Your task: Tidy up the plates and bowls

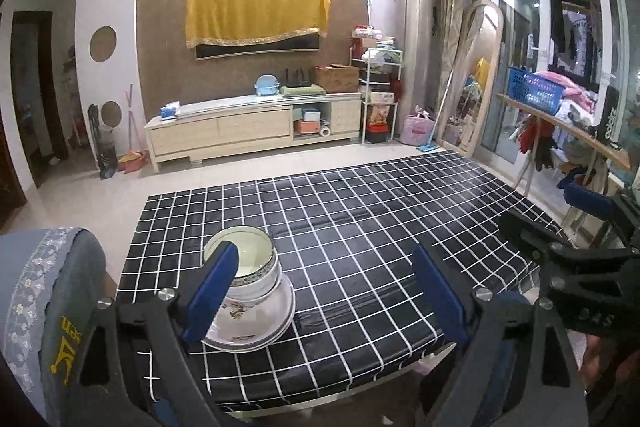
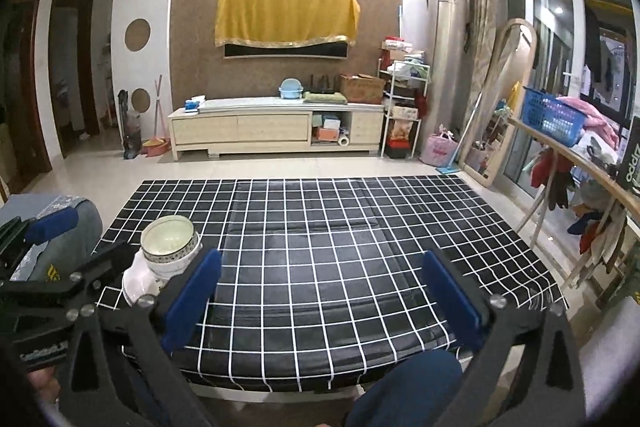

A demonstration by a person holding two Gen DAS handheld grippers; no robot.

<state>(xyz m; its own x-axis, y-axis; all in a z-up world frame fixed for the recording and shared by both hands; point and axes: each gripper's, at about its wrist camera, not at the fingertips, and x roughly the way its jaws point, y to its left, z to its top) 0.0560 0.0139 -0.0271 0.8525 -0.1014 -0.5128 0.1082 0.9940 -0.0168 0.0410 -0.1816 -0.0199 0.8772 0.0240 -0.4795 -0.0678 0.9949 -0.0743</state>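
In the left wrist view, our left gripper (image 1: 324, 291) fills the lower frame with its blue pads spread wide and nothing between them. The stack of bowls (image 1: 250, 267) sits on the plates (image 1: 256, 331) at lower centre-left, partly behind the left-hand pad, near the front edge of the checked table (image 1: 360, 219). The right gripper (image 1: 576, 247) juts in at the right edge.

In the right wrist view, our right gripper (image 2: 320, 295) also stands fully spread and empty over bare cloth in the lower middle. The stack shows at the left, with the other gripper's black frame in front of the plates.

The stack looks done, so we judge the risk to be a bump: the left-hand pad appears close to the bowls, and a careless sideways sweep could tip the tall bowls off the plates or push the pile toward the table edge nearby.

Both grippers point gently downward across the table, side by side.
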